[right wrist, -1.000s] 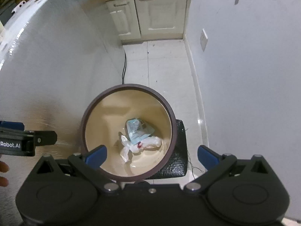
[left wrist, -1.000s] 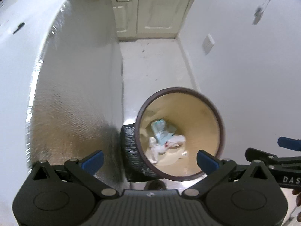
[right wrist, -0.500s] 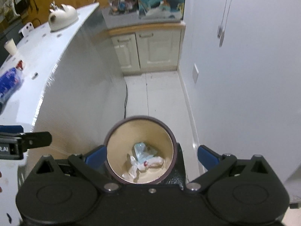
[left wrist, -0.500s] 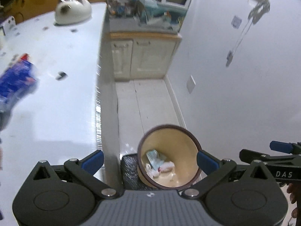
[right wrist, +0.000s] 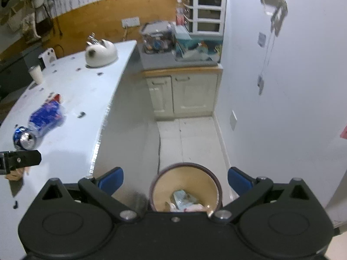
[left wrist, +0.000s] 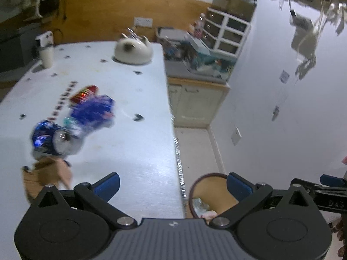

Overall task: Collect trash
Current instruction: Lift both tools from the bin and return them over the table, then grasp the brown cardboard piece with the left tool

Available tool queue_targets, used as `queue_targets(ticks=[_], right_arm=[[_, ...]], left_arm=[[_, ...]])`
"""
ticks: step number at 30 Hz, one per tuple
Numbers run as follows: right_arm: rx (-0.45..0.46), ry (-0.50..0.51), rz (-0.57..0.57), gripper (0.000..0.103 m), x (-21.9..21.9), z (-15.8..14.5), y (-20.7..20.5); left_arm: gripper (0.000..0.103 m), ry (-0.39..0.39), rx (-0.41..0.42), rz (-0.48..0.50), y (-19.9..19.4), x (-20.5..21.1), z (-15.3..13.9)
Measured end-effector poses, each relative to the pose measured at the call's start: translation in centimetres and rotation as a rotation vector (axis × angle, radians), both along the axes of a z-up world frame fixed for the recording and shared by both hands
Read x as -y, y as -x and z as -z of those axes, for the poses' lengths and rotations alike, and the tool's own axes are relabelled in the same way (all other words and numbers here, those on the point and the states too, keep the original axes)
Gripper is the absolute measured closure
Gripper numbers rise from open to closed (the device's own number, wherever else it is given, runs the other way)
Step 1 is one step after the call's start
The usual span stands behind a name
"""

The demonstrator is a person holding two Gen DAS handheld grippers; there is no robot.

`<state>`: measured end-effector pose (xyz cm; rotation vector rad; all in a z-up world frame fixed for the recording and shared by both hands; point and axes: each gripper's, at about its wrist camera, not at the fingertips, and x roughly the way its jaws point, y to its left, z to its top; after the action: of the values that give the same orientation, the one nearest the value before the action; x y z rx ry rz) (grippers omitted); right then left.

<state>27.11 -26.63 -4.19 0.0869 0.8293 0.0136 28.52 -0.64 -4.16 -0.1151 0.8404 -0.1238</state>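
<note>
Both grippers, left (left wrist: 172, 185) & right (right wrist: 175, 178), hung w/ fingers apart, empty, above bin (right wrist: 185, 187); can (right wrist: 22, 139) & wrapper (right wrist: 46, 116) lay uncollected on counter (right wrist: 73, 130).

Lighting: even, cool indoor light is falling from overhead; the source is not showing. The white desk (left wrist: 130, 143) is reading bright, the upper corners dim.

Glare: the glossy wall (left wrist: 282, 108) is mirroring dark hanging shapes; the desk edge is glinting.

Blur: the left wrist view is smearing with motion, with the can (left wrist: 52, 138) and blue wrapper (left wrist: 93, 110) streaking. The right wrist view is holding sharper, and the can (right wrist: 23, 139) is reading clearly there.

Distortion: fisheye bending is curving the desk and wall lines; black vignetting is closing the corners.

Shadow: soft shade is lying beside the bin (right wrist: 185, 187), under each hand-held gripper.
</note>
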Motion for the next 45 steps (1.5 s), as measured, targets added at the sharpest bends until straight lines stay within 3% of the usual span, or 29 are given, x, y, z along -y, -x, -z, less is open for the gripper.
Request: queue_targets(ticks=[13,24,32,45], right_arm=[[0.126,-0.014,-0.069,0.0,-9.8,-3.8,3.6],[0.232,-0.021,-0.164,0.0,-18.3,-6.1,2.6],[0.232,-0.021,-0.232,0.0,-23.7,-4.8,-1.3],[0.14,0.146,-0.434,0.0,-32.8,3.8,-9.4]], left_arm=[[0.0,-0.027,0.125,-0.08,4.8,-9.6,-3.9],[0.0,0.008,0.072,-0.224,5.3,-18.4,-2.6],[0.0,0.146,-0.063,-0.31,3.6,-23.8,1.5],[0.0,0.423,-0.203,-0.4,-0.6,-27.0,7.4]])
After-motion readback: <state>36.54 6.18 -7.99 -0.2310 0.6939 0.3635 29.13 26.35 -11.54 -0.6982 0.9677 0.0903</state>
